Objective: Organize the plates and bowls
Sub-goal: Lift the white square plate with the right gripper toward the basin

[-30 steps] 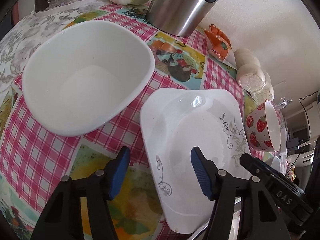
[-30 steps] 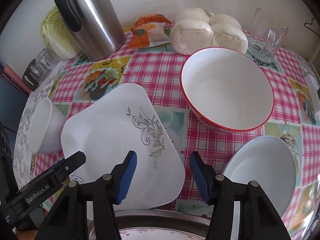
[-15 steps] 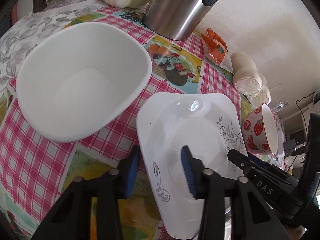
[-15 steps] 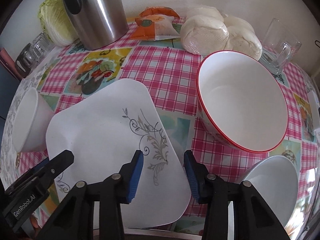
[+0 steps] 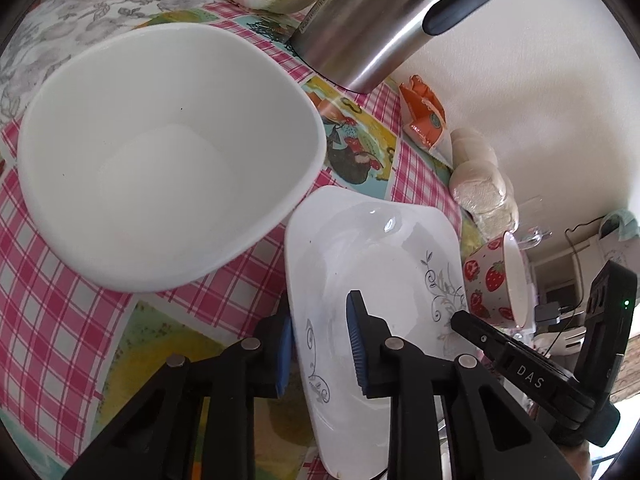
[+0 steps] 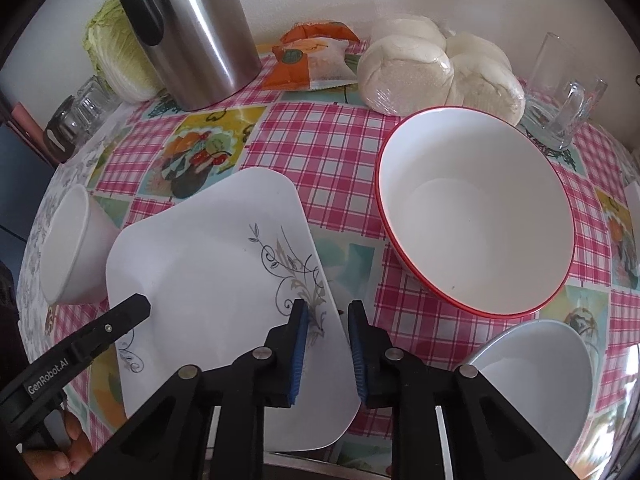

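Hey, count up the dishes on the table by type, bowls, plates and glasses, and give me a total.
Bowls: 3, white bowl, red-rimmed bowl, grey-rimmed bowl
Plates: 1, square plate
Glasses: 2, and
Total: 6

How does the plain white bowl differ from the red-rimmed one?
The plain white bowl is white all over with a squarish, rounded-corner rim; the red-rimmed bowl is round, with a red edge and strawberries outside. The white bowl sits by the square plate's left side, the red-rimmed one to its right. Both stand upright, empty, white inside.
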